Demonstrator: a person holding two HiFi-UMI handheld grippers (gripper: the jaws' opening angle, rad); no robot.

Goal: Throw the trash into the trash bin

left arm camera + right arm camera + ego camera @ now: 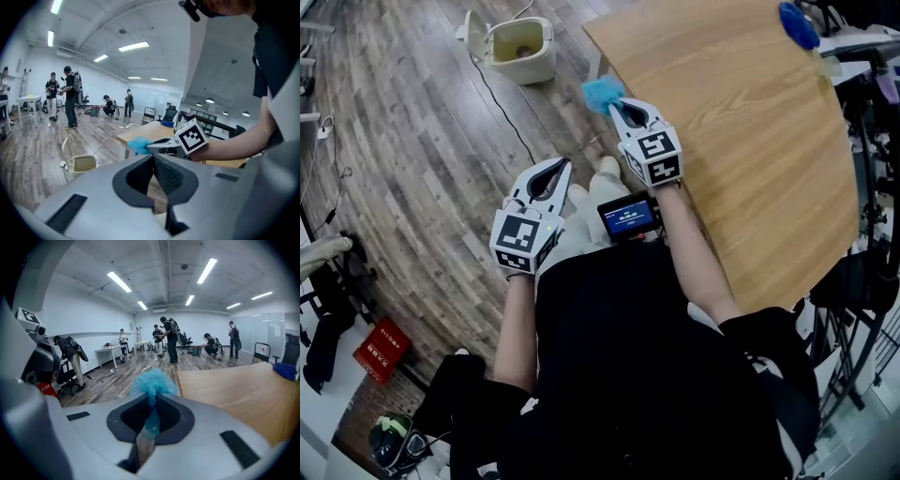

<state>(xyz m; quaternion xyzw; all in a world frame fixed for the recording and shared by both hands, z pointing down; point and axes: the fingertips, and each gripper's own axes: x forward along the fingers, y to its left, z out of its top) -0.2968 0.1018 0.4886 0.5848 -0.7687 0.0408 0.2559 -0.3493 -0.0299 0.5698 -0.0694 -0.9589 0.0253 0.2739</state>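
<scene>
The cream trash bin [522, 49] stands on the wooden floor with its lid up; the left gripper view shows the bin [84, 163] low at the left. A crumpled blue piece of trash [602, 92] sticks out past the tips of my right gripper [617, 101], which is shut on it at the near corner of the wooden table [750, 141]. The right gripper view has the blue trash [153, 383] pinched between the jaws. My left gripper [561, 167] hovers over the floor beside the right one, jaws together with nothing in them. The trash is still well short of the bin.
A black cable [502, 103] runs across the floor from the bin toward me. A blue object [797, 23] lies on the table's far corner. A red box [382, 349] sits at the lower left. Several people [70, 96] stand far back in the room.
</scene>
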